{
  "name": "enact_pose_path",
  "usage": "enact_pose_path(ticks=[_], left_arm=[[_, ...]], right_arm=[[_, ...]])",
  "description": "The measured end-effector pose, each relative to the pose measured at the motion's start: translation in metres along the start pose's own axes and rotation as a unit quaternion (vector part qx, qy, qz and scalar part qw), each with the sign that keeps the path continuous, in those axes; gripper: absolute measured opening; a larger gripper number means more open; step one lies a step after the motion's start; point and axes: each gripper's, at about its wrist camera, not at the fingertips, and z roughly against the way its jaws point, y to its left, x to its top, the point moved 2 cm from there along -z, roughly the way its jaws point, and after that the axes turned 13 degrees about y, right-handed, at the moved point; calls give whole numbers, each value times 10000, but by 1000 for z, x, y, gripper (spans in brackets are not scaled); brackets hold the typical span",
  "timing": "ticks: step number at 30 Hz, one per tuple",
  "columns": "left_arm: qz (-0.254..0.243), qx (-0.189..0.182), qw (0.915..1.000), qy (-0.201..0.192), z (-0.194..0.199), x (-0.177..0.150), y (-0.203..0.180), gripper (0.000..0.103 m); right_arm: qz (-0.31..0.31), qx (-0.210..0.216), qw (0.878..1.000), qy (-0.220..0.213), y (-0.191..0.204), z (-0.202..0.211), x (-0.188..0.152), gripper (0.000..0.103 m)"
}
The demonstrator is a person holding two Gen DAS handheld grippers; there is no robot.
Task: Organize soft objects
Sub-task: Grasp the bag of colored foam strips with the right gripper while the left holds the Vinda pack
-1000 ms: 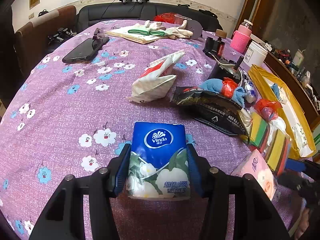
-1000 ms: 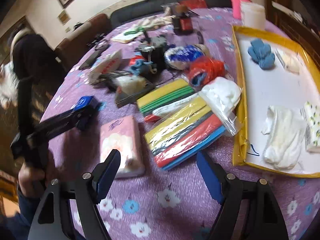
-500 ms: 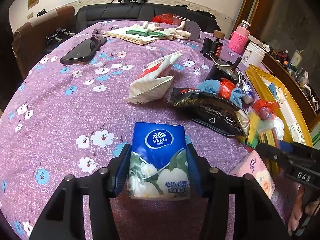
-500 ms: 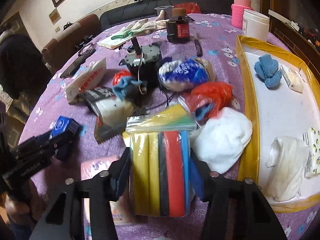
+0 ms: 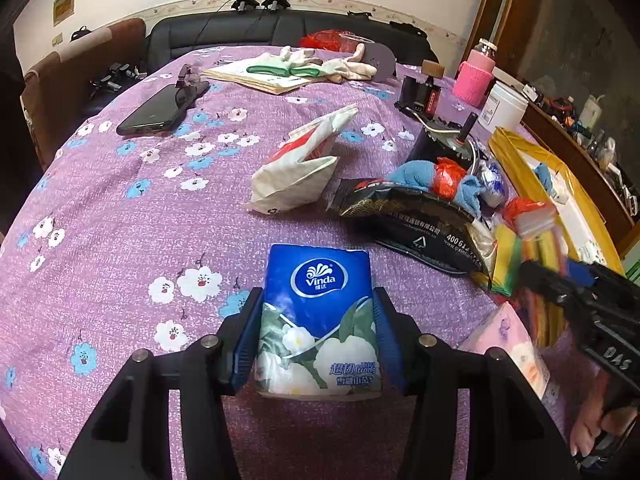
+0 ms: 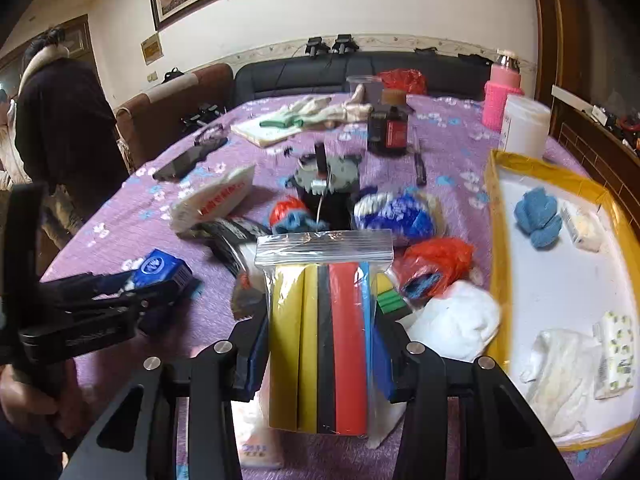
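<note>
I see a round table under a purple flowered cloth [image 5: 120,208], crowded with clutter toward three o'clock. At the three o'clock edge of my right view lies the largest container, a yellow-rimmed tray [image 6: 494,216] with a white floor; in it are a blue plush lump [image 6: 536,212], a white cloth [image 6: 560,364] and two small packets. My right gripper [image 6: 320,344] has just been closing and now clamps a clear zip bag of coloured foam sheets [image 6: 324,344], yellow, black, red and blue; the bag's long axis runs straight away from me, sealed end toward twelve o'clock, lifted above a pink tissue pack [image 5: 516,344]. My left gripper [image 5: 318,344] is clamped on a blue Vinda tissue pack [image 5: 320,312], both blue pads pressing its sides; its long axis also points to twelve o'clock, logo end farthest from me, just over the cloth. A white pouch [image 5: 300,172] lies beyond it.
</note>
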Motion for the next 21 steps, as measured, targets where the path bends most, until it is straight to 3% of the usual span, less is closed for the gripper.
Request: enact_pose_path(ticks=[14, 21], left_arm=[[-191, 321, 9992, 124, -6, 2, -9, 52], [-222, 372, 9990, 137, -7, 3, -10, 54]], right_arm=[[-340, 22, 9994, -6, -21, -11, 3, 46], [-247, 30, 9992, -326, -17, 0, 2, 46]])
